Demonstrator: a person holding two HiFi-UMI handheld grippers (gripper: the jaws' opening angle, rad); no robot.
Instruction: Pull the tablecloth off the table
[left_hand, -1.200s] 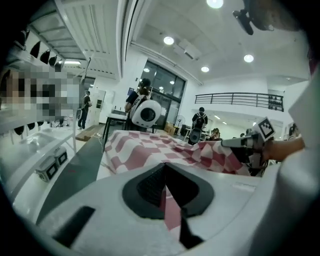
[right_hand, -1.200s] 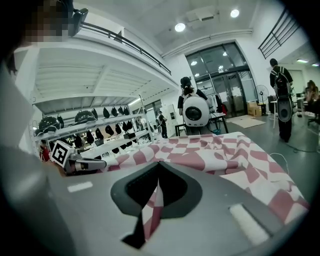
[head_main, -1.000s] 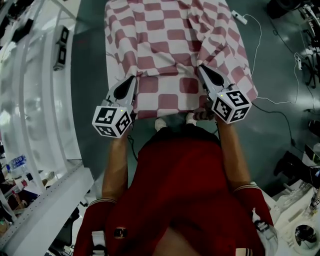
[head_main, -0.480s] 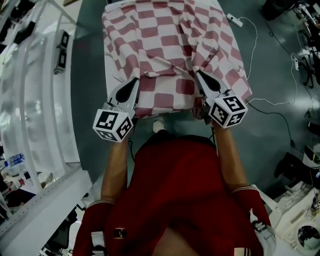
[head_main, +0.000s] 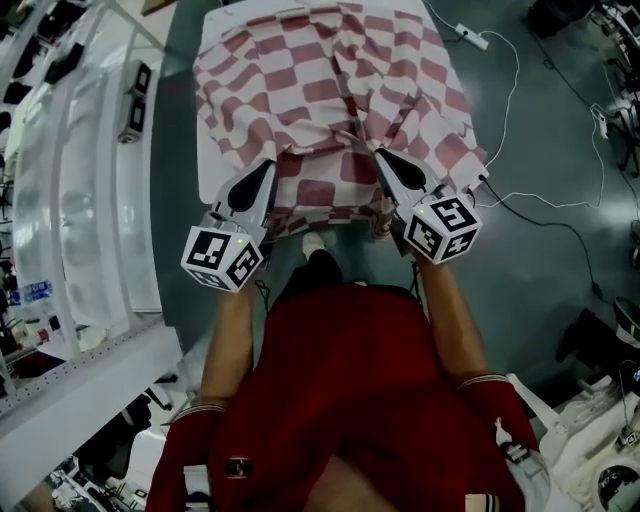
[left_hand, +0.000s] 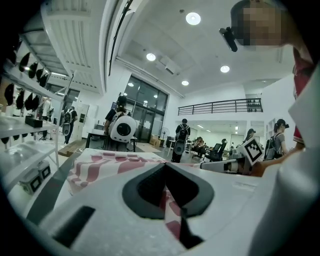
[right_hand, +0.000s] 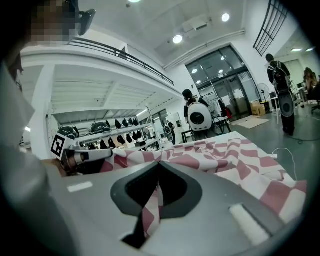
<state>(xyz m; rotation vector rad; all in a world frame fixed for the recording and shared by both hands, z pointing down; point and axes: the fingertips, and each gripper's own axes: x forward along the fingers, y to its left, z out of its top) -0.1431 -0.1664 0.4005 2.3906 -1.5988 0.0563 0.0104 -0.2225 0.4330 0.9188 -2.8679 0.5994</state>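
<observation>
A red-and-white checked tablecloth (head_main: 330, 90) lies rumpled over a white table (head_main: 210, 165), drawn into folds toward me. My left gripper (head_main: 268, 162) is shut on the cloth's near edge at the left. My right gripper (head_main: 380, 154) is shut on the near edge at the right. In the left gripper view the cloth (left_hand: 107, 161) runs in between the closed jaws. The right gripper view shows the cloth (right_hand: 235, 155) pinched the same way, with the left gripper's marker cube (right_hand: 59, 145) beyond it. Bare white table top shows along the left side.
White shelving (head_main: 80, 180) stands close on the left. A power strip (head_main: 472, 37) and white cables (head_main: 540, 200) lie on the grey floor at the right. Dark equipment (head_main: 590, 340) sits at the lower right. People stand in the hall behind the table (left_hand: 180, 137).
Both grippers have pulled back toward me with the cloth in them. The cloth has slid along the table and bunched up, and white table top has come bare on the left.
</observation>
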